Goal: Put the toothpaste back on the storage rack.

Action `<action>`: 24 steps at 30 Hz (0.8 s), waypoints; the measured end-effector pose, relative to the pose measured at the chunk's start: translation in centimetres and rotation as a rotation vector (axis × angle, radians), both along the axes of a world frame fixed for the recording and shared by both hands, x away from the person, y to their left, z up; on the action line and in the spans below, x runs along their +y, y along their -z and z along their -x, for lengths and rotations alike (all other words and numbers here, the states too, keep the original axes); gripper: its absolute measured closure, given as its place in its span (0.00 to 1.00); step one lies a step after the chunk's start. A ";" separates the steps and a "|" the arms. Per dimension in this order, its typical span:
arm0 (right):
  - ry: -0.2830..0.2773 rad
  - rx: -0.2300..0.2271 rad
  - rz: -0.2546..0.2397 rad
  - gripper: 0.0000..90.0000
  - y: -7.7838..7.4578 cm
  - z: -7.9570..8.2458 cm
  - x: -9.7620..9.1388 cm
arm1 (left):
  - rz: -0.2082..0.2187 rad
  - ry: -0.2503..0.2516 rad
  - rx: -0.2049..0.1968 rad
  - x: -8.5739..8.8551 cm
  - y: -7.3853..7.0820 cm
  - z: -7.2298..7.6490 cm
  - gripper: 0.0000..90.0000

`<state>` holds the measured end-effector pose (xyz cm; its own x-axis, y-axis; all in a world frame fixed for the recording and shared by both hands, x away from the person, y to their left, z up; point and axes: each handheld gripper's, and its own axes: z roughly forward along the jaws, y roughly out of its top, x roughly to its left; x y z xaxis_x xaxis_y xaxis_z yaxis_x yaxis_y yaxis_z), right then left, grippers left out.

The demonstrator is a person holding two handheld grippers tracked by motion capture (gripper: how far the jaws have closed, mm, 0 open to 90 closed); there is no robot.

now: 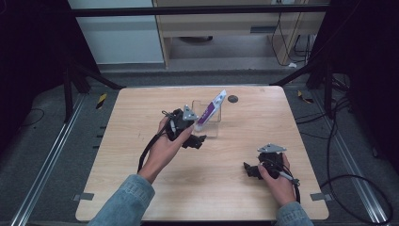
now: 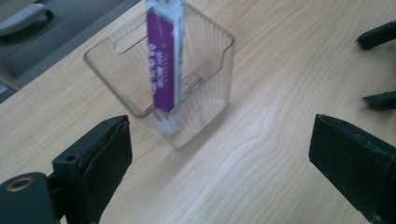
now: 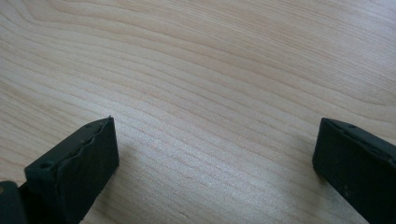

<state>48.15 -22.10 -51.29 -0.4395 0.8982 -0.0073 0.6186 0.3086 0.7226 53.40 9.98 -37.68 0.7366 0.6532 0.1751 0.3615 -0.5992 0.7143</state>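
Hovering over the wooden table (image 1: 141,197), the left gripper (image 2: 219,163) has its two black jaws spread wide apart, and nothing is between them. Just past those jaws stands a clear plastic box (image 2: 205,93), open at the top, with thin ribbed walls. A purple and white tube (image 2: 163,70), maybe toothpaste, stands inside the box and leans against one wall, with its bottom end down on the floor of the box and its top end poking out over the rim. In the high view the left gripper (image 1: 194,140) sits right next to the box (image 1: 211,129), on the side nearest the person, and the tube (image 1: 211,110) tilts up and away to the right. The tube looks light and a bit squishy, so a hard squeeze could dent it. It also looks smooth, so it may slip. The best place to grab seems to be the upper part that sticks out of the box, with the jaws closing on its flat sides. The box looks light and stiff and could tip or slide if bumped. The right gripper (image 3: 215,154) is wide open too and holds nothing, with bare wood under it. In the high view the right gripper (image 1: 251,169) rests low on the table, well apart from the box.
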 end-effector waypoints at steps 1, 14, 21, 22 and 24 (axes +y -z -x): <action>-0.003 -0.004 0.005 0.01 0.0 0.0 0.0 | 0.000 -0.009 0.001 0.3 0.3 -0.1 0.06; 0.000 0.000 -0.001 0.01 0.0 0.0 0.0 | -0.034 -0.106 0.044 4.4 3.9 -1.3 0.06; -0.003 -0.004 0.005 0.01 0.0 0.0 0.0 | -0.001 -0.154 0.081 7.3 5.5 -1.3 0.06; 0.001 0.000 -0.001 0.01 0.0 0.0 0.0 | -0.003 -0.159 0.081 7.8 5.7 -1.2 0.06; 0.001 0.000 -0.001 0.01 0.0 0.0 0.0 | -0.010 -0.169 0.082 8.8 6.3 -1.2 0.05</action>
